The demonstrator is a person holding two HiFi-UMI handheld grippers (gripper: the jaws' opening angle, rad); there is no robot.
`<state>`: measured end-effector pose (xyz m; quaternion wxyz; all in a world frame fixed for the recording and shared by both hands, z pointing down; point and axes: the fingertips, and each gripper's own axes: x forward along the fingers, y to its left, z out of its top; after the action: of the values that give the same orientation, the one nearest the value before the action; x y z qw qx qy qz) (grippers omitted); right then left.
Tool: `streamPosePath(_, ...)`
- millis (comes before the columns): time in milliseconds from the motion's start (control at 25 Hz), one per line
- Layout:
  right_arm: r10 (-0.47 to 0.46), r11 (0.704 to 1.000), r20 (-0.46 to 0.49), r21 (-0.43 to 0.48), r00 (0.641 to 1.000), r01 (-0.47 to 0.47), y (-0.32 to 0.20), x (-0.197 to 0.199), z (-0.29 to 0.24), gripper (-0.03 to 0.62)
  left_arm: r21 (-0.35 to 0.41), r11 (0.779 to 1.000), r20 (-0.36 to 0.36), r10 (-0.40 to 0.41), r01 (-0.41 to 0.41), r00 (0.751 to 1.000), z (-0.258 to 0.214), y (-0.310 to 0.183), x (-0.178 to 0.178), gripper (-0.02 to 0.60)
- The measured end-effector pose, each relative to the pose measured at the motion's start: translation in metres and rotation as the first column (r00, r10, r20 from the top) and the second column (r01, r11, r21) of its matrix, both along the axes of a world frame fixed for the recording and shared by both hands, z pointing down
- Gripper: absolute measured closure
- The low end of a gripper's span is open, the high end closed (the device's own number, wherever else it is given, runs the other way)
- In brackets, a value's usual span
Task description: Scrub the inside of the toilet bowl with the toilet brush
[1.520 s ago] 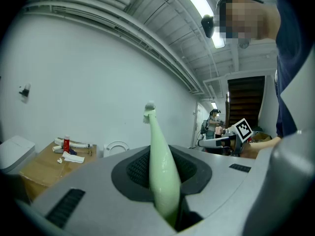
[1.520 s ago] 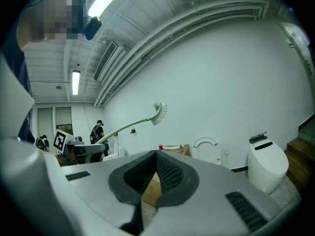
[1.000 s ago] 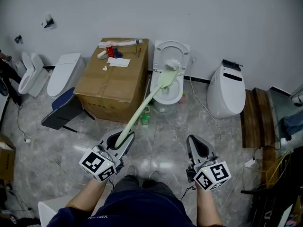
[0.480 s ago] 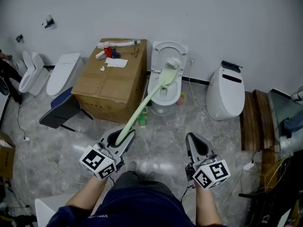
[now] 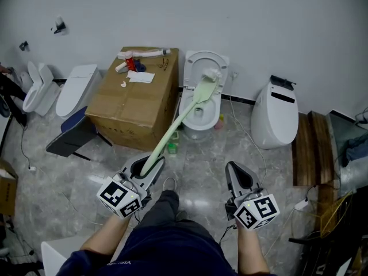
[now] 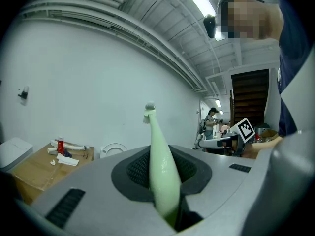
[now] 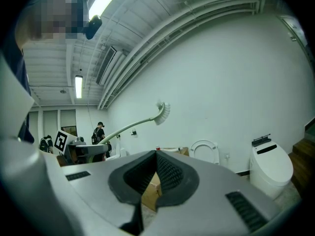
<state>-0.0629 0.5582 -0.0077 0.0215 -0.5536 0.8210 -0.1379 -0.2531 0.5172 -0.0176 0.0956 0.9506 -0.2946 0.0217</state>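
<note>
Two grippers | left gripper (image 5: 153,164) clamped on the toilet brush (image 5: 181,119) handle | brush head raised in the air, toward the open toilet (image 5: 218,111) | right gripper (image 5: 234,169) jaws together, holding nothing.

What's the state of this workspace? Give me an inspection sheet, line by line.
Surface: grey marbled floor.
Job's things: toilet brush held up, head in the air; toilet bowl open, lid up.
Clutter: cardboard box beside the bowl, small items on top; green bottle on the floor.
Grippers: left claw shut on the brush handle; right claw shut, empty.
Cables: white cable trailing on the floor right of the bowl.
Surroundings: white wall; other toilets either side.
</note>
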Motion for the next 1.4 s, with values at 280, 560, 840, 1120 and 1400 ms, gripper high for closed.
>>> streamPosePath(280, 0.009, 1.0, -0.004, -0.012, 1.0, -0.009, -0.023, 0.005, 0.006, 0.591, -0.007, 1.0, -0.003, 0.01, -0.01, 1.0, 0.006, -0.026, 0.007, 0.495)
streamPosePath(560, 0.01, 0.999, -0.008, -0.043, 1.0, -0.01, -0.065, 0.011, 0.016, 0.591, -0.027, 1.0, -0.004, 0.015, -0.016, 1.0, 0.014, -0.07, 0.015, 0.495)
streamPosePath(840, 0.006, 0.998, -0.008, -0.062, 1.0, -0.007, -0.109, 0.016, 0.025, 0.591, -0.05, 0.999, -0.001, 0.019, -0.019, 1.0, 0.024, -0.113, 0.02, 0.495)
streamPosePath(1120, 0.013, 0.997, -0.007, -0.082, 1.0, -0.014, -0.151, 0.019, 0.03, 0.591, -0.069, 0.997, -0.002, 0.027, -0.027, 1.0, 0.03, -0.157, 0.023, 0.495)
streamPosePath(1400, 0.028, 0.995, -0.013, -0.095, 1.0, -0.029, -0.201, 0.016, 0.03, 0.591, -0.082, 0.996, -0.008, 0.045, -0.046, 0.999, 0.032, -0.208, 0.022, 0.495)
